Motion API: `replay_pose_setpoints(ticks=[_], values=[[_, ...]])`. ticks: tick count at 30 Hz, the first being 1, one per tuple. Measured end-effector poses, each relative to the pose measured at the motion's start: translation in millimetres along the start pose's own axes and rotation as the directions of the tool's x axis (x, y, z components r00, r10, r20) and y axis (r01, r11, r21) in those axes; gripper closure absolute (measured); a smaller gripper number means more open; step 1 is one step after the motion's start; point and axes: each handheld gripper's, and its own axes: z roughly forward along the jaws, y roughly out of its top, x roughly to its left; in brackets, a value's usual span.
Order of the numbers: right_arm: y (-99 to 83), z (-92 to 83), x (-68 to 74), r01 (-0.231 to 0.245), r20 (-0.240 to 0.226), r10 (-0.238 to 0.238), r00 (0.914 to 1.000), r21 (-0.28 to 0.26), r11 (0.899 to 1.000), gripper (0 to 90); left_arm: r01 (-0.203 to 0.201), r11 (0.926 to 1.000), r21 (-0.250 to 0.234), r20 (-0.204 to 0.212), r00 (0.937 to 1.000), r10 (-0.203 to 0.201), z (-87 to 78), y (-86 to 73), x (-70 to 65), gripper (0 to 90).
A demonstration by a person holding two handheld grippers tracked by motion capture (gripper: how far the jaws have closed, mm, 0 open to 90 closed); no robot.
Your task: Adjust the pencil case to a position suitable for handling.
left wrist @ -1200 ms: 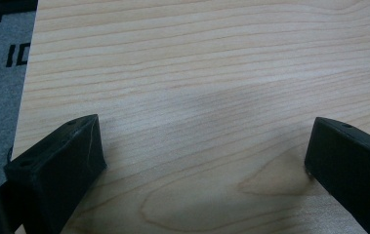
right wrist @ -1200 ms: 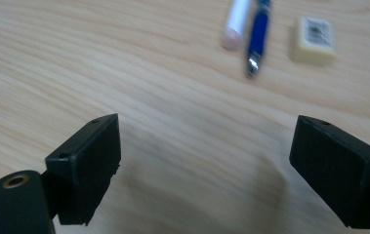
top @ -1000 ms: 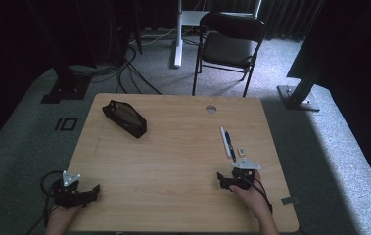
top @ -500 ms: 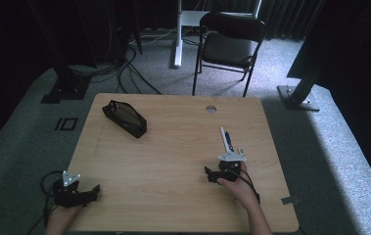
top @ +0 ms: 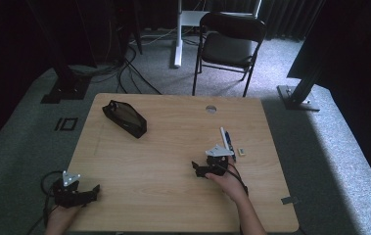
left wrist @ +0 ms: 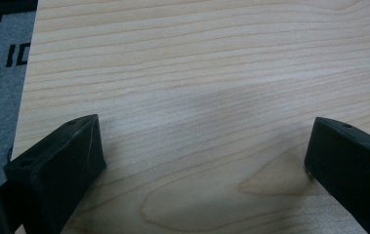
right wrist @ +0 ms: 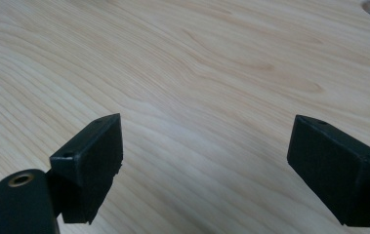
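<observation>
My left gripper (top: 91, 191) rests at the near left corner of the wooden table (top: 173, 147), open; in the left gripper view (left wrist: 202, 165) its jaws stand wide apart over bare wood. My right gripper (top: 198, 169) is held low over the table right of the middle, open, pointing left; in the right gripper view (right wrist: 207, 161) nothing lies between its jaws. A black pencil case (top: 124, 118) lies at the far left of the table. A white and blue pen (top: 227, 139) and a small eraser-like piece (top: 241, 152) lie just beyond the right gripper.
A round cable hole (top: 211, 108) sits near the table's far edge. A black folding chair (top: 229, 44) stands beyond the table, with cables (top: 129, 68) on the grey carpet. A dark stand foot (top: 295, 98) is at the far right.
My right gripper has moved forward and left, from near the table's right front toward its middle, passing beside the pen. The left gripper has stayed in place.
</observation>
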Motion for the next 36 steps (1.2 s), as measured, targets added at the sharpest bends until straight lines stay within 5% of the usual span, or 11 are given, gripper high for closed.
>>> replay_pose_setpoints(ticks=[36], values=[[48.9, 65.0, 55.4, 0.029, -0.160, -0.044, 0.9862, -0.092, 0.995, 13.8, 0.000, 1.0000, 0.000, 0.000, 1.0000, 0.000, 0.0, 0.0, 0.0, 1.2]])
